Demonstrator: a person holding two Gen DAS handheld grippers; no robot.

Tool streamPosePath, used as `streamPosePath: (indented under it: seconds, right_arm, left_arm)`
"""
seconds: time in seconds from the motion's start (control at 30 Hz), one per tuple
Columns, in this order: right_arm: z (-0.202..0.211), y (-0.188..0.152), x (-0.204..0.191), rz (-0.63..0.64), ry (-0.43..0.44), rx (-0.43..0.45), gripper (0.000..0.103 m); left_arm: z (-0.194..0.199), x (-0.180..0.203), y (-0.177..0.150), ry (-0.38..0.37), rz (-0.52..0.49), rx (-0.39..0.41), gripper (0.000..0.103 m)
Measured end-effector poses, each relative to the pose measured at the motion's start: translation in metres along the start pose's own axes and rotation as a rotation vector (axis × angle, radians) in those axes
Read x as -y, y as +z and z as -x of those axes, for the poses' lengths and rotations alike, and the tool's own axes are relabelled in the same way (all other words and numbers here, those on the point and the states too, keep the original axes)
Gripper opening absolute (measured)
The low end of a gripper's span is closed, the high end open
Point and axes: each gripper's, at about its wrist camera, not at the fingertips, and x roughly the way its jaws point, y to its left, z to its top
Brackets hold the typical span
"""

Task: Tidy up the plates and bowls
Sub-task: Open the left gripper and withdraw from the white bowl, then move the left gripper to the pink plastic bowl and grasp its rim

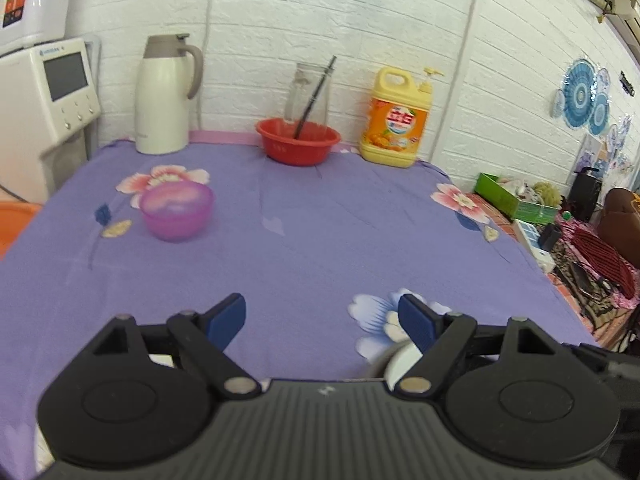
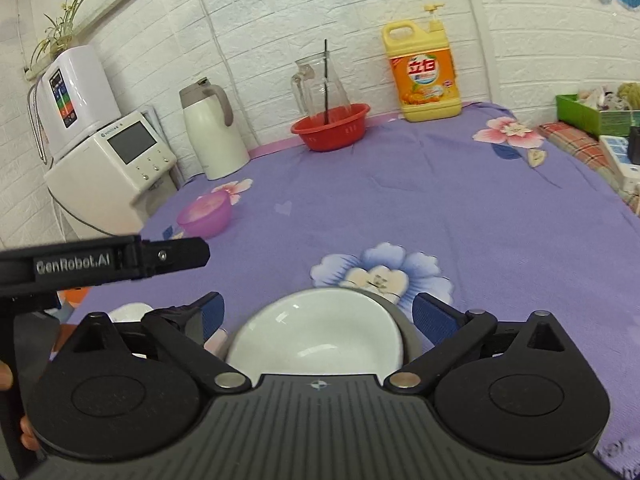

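Note:
A translucent purple bowl (image 1: 177, 214) stands on the purple floral tablecloth at the left; it also shows in the right wrist view (image 2: 205, 215). A white bowl (image 2: 316, 336) sits on the cloth just below and between the open fingers of my right gripper (image 2: 316, 320), not clamped. My left gripper (image 1: 322, 322) is open and empty above the cloth; a white rim (image 1: 402, 362) peeks out beside its right finger. The left gripper's black body (image 2: 104, 260) shows at the left of the right wrist view. Another white dish (image 2: 128, 312) is partly hidden behind the right gripper's left finger.
At the back wall stand a white thermos jug (image 1: 164, 96), a red basin (image 1: 298, 140) with a glass pitcher and a stick in it, and a yellow detergent bottle (image 1: 396, 118). A white appliance (image 1: 48, 96) stands left. A cluttered side surface (image 1: 560, 232) lies right.

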Motion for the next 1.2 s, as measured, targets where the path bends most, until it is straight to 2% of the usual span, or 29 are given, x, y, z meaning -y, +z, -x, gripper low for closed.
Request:
streamPosePath:
  seconds: [0.1, 0.17, 0.27, 0.37, 0.43, 0.57, 0.8, 1.0, 1.2]
  right_arm:
    - [-0.016, 0.015, -0.012, -0.060, 0.030, -0.026, 0.103]
    - [-0.029, 0.025, -0.021, -0.076, 0.080, -0.052, 0.103]
    - [-0.051, 0.044, -0.043, 0.024, 0.168, -0.082, 0.103]
    - [-0.073, 0.061, -0.068, 0.160, 0.144, -0.083, 0.103]
    - [-0.092, 0.071, -0.081, 0.226, 0.154, -0.113, 0.103]
    - [-0.138, 0.087, -0.100, 0.296, 0.202, -0.171, 0.103]
    - [-0.220, 0.101, -0.118, 0.402, 0.115, -0.258, 0.103]
    - [-0.265, 0.110, -0.123, 0.394, 0.096, -0.297, 0.103]
    - [-0.292, 0.109, -0.132, 0.437, 0.071, -0.323, 0.103]
  left_arm:
    - [-0.005, -0.027, 0.010, 0.057, -0.008, 0.012, 0.081]
    - [-0.009, -0.046, 0.015, 0.098, -0.012, 0.014, 0.081]
    - [-0.016, -0.075, 0.022, 0.158, -0.013, 0.018, 0.081]
    - [-0.026, -0.105, 0.030, 0.201, 0.003, 0.014, 0.081]
    - [-0.033, -0.125, 0.035, 0.233, 0.018, 0.009, 0.081]
    - [-0.050, -0.169, 0.052, 0.271, 0.096, 0.003, 0.081]
    - [-0.096, -0.216, 0.075, 0.249, 0.224, -0.037, 0.081]
    - [-0.151, -0.224, 0.086, 0.193, 0.287, -0.130, 0.081]
    - [-0.192, -0.219, 0.093, 0.173, 0.278, -0.191, 0.080]
